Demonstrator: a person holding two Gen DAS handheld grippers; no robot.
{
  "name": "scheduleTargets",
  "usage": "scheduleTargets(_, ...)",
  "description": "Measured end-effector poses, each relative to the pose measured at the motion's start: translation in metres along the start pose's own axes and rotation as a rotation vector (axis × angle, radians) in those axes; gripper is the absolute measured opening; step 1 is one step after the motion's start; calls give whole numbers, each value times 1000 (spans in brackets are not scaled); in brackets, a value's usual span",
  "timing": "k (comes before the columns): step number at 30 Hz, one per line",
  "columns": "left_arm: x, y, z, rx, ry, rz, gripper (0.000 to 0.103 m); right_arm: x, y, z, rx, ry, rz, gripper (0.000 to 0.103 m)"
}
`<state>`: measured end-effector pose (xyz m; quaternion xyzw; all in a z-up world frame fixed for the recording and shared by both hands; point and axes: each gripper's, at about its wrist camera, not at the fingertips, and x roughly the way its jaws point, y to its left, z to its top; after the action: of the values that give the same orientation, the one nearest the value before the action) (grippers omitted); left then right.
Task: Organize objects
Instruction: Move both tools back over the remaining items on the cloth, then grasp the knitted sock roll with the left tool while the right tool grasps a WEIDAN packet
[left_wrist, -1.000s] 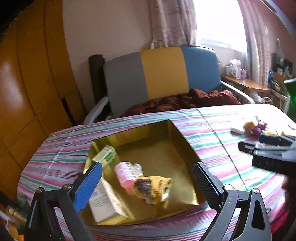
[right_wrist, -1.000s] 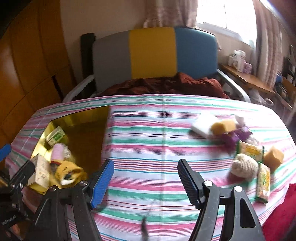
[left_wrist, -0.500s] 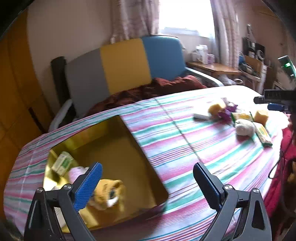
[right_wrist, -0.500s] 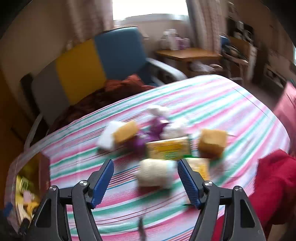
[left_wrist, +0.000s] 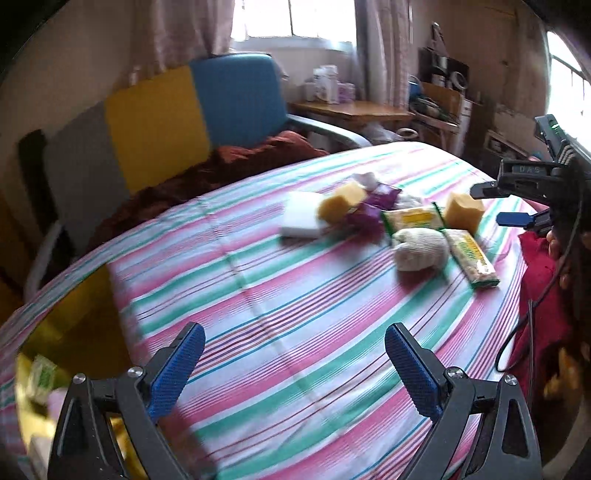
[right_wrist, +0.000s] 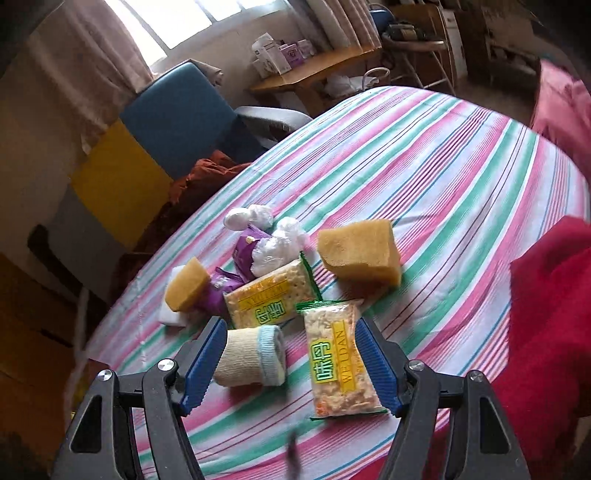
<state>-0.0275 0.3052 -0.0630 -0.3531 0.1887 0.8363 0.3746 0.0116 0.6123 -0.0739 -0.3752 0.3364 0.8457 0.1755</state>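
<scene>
Sorting looks partly done: few items already in gold tray (left_wrist: 66, 325) at bench's left end, pile incl. cracker pack (right_wrist: 341, 363) and rolled sock (right_wrist: 251, 356) left, right claw (right_wrist: 291, 365) apart over them, left claw (left_wrist: 295, 369) apart, empty.

We note a tablecloth (right_wrist: 443, 166) striped pink, green, white and blue. The sponges (right_wrist: 360, 253) are yellow-orange. The cracker packets (right_wrist: 341, 363) carry yellow labels with green edges. The rolled sock (right_wrist: 251, 356) is cream with a pale-blue cuff. The snack wrappers (right_wrist: 245, 249) are purple. The tray (left_wrist: 74, 325) is gold.
</scene>
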Motion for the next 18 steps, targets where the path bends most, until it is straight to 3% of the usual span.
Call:
scheduleTargets(9, 64, -47, 40, 3, 77, -164, 93, 0, -5, -1, 31, 4, 68, 73)
scheduleTargets(18, 103, -101, 68, 88, 117, -224, 94, 1, -10, -1, 56, 12, 98, 73)
